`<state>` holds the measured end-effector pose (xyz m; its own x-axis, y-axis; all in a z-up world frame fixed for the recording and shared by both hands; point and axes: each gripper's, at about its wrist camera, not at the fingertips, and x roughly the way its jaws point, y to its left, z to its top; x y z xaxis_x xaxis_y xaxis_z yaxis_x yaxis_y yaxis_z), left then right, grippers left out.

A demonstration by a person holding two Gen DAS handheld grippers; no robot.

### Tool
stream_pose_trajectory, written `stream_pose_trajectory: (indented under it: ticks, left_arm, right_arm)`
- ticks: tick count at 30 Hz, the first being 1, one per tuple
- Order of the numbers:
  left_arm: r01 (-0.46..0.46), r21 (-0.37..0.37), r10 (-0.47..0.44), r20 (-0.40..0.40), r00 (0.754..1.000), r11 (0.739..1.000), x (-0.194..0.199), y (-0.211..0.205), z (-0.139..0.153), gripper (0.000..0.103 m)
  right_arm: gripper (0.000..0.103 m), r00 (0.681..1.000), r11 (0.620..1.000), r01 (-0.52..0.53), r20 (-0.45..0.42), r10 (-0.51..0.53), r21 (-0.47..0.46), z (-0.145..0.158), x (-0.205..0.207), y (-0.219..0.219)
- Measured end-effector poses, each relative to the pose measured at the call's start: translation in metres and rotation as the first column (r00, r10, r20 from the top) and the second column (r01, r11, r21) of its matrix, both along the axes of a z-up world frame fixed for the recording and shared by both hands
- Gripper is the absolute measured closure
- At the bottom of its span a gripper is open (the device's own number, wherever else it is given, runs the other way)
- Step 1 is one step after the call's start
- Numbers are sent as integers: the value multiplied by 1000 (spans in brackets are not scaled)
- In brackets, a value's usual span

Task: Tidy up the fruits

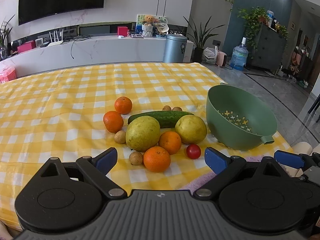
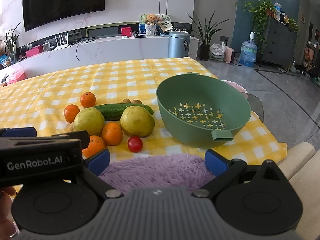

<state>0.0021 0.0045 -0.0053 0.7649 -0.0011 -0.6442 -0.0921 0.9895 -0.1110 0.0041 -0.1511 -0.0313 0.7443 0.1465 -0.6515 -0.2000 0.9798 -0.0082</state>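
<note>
Left gripper (image 1: 161, 161) fingers wide apart, empty, near front orange (image 1: 157, 159). Right gripper (image 2: 158, 161) also spread, empty, above purple fluffy cloth (image 2: 158, 170). Fruit pile on checked tablecloth (image 1: 60, 104), left of empty green bowl (image 2: 202, 92).

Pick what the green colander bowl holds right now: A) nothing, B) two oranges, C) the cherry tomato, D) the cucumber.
A: the green colander bowl shows only its bare perforated bottom, while the oranges, cucumber and cherry tomato all lie on the checked cloth beside it.
</note>
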Motion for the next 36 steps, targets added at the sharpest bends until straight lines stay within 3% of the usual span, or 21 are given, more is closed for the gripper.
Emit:
stream_pose_trajectory:
  ticks: [28, 36]
  left_arm:
    - [11, -4, -11, 0, 1000, 1000, -1, -1, -1, 0]
    - [51, -17, -50, 32, 998, 999, -2, 5, 1, 0]
  right_arm:
    - [5, 1000, 1000, -5, 0, 5, -2, 1, -1, 1]
    - [5, 999, 998, -12, 30, 14, -58, 6, -5, 11]
